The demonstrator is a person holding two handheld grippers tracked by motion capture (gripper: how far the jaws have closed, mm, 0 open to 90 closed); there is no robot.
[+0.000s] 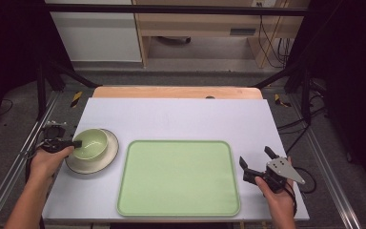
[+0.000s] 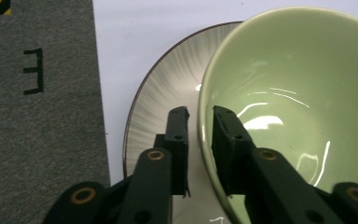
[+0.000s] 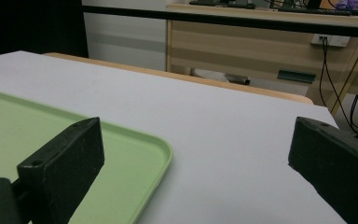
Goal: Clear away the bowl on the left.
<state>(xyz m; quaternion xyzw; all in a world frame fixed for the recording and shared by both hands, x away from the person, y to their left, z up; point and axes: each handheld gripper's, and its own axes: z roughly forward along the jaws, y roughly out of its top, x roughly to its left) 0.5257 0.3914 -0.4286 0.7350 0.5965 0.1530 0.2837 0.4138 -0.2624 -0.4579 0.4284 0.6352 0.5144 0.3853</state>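
My left gripper [image 2: 200,122] pinches the rim of the glossy pale-green ceramic bowl [image 2: 289,93] on a ribbed cream plate [image 2: 168,88]; my right gripper [image 1: 257,161] stands released.

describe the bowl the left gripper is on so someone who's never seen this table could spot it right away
Start at the big light green tray in the middle of the white table, then look just past its left edge. There a pale green bowl sits on a cream plate with a dark rim, the left gripper straddling the bowl's wall.

black mark shaped like a capital E [image 2: 33,71] on the grey floor mat [image 2: 42,140]
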